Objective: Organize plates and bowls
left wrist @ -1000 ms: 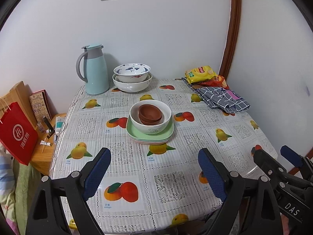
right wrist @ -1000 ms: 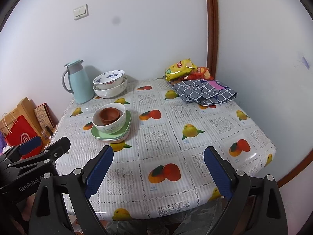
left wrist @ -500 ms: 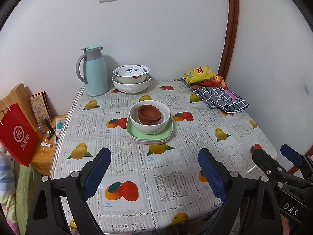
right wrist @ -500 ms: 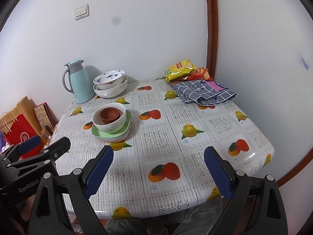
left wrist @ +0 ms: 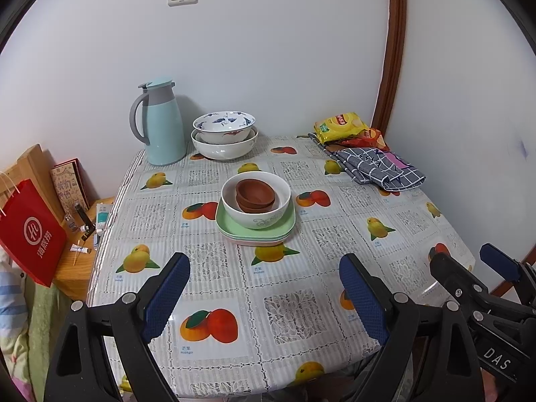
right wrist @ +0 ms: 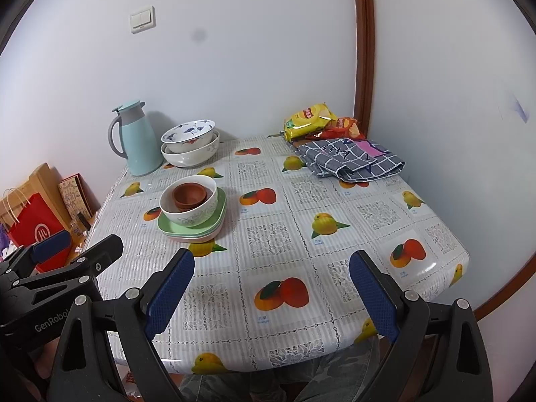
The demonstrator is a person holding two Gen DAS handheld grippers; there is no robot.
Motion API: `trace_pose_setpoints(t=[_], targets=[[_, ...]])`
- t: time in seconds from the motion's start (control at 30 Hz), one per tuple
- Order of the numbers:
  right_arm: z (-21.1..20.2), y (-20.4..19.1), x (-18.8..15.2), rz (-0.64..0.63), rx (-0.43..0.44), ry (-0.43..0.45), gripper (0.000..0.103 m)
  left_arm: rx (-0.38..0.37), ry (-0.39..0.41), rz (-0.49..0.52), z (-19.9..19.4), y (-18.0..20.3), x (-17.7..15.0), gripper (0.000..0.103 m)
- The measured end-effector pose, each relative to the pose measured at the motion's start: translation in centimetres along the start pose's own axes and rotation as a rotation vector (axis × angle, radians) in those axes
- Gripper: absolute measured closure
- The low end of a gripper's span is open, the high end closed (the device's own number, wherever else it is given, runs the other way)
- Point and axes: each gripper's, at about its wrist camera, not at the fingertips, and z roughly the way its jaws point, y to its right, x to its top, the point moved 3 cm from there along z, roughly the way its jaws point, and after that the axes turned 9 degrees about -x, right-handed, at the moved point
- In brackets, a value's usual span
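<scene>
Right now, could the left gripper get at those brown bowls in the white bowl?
Probably yes: the left gripper has open jaws, bare tablecloth lies ahead, and the brown bowls sit uncovered on top.

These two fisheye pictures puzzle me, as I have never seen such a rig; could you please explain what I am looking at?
A person holds a two-finger clamp in each hand, each carrying a camera that looks along its fingers. One picture is from the left gripper, the other from the right gripper; each also shows its neighbour at the edge. Both stand open and hold nothing.

On the table, with its fruit-print cover, brown bowls sit in a white bowl on green plates. Behind, a patterned bowl sits in a large bowl beside a jug. Far right lie snack bags and a checked cloth.
</scene>
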Motion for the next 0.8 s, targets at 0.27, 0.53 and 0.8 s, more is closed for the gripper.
trace_pose_setpoints(t=[0.27, 0.53, 0.8], targets=[[-0.02, 0.13, 0.11, 0.006, -0.001, 0.0, 0.01, -0.001, -0.003, 0.004, 0.05, 0.31, -0.11, 0.012], [-0.03, 0.2, 0.16, 0.012, 0.001, 0.002, 0.01, -0.006, -0.007, -0.003, 0.31, -0.1, -0.09, 0.012], [0.11, 0.24, 0.42, 0.001, -0.006, 0.001, 0.01, -0.011, -0.004, -0.001, 0.42, -0.3, 0.27, 0.012]])
